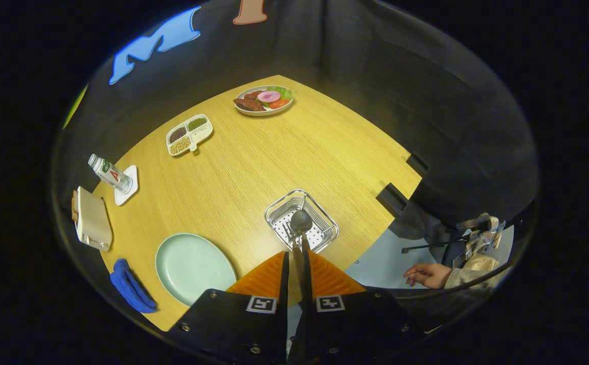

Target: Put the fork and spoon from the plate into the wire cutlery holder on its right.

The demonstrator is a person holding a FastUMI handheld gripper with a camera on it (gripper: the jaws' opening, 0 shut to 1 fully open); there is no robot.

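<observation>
My gripper (296, 253) is shut on the handles of a spoon (301, 221) and a fork (288, 232), which stick out ahead of the fingertips. Their heads hang over the wire cutlery holder (319, 217), seen from high above. The pale green plate (193, 266) lies bare on the wooden table (274, 157), to the left of the holder and of the fingers.
Left of the plate lie a blue cloth (131, 286), a toaster (92, 221) and a bottle (109, 173) on a white coaster. Farther off sit a divided snack dish (189, 134) and a plate of food (264, 100). A person's hand (428, 275) rests beyond the table's right edge.
</observation>
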